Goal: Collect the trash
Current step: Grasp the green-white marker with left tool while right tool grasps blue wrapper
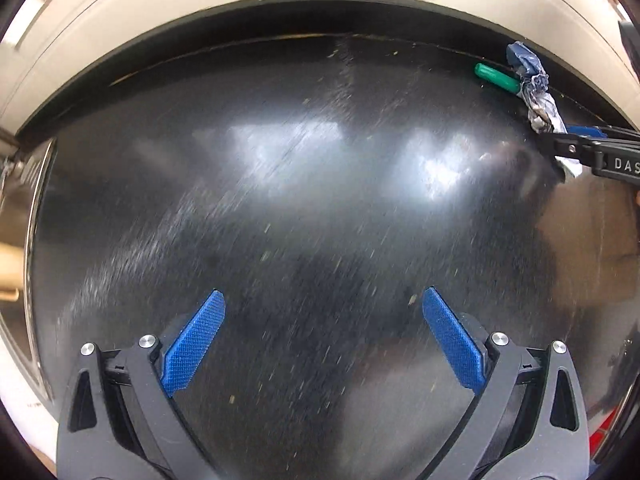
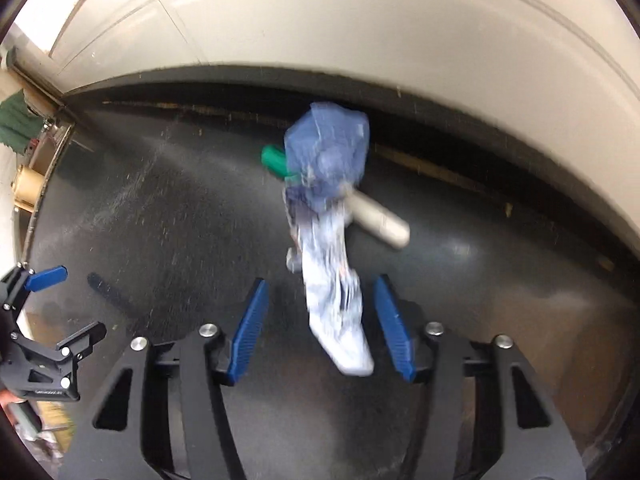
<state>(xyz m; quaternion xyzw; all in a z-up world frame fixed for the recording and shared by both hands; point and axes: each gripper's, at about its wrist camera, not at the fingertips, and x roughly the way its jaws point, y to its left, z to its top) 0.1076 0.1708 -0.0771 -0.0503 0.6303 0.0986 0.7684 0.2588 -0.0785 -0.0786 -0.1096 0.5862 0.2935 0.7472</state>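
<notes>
Crumpled wrapper (image 2: 334, 248), blue at its far end and pale toward the camera, sits between the blue pads of the right tongs (image 2: 320, 330). In the right wrist view those pads stand apart with a gap on either side of the wrapper, so nothing clamps it there; motion blur makes it hard to tell whether it touches a pad. From the left wrist view the same wrapper (image 1: 534, 88) sticks out from the right tongs (image 1: 568, 148) at the picture's right edge, above the dark desk (image 1: 320, 200).

Just behind the wrapper a green-capped marker (image 2: 276, 160) lies on the desk, its pale barrel running off to the right. It lies near the desk's far edge, where a cream wall (image 2: 360, 32) rises.

The left tongs (image 1: 320, 344) are wide apart and hold nothing, hovering over the scratched, glossy desk well to the left of the wrapper. They also show at the left edge of the right wrist view (image 2: 60, 300).
</notes>
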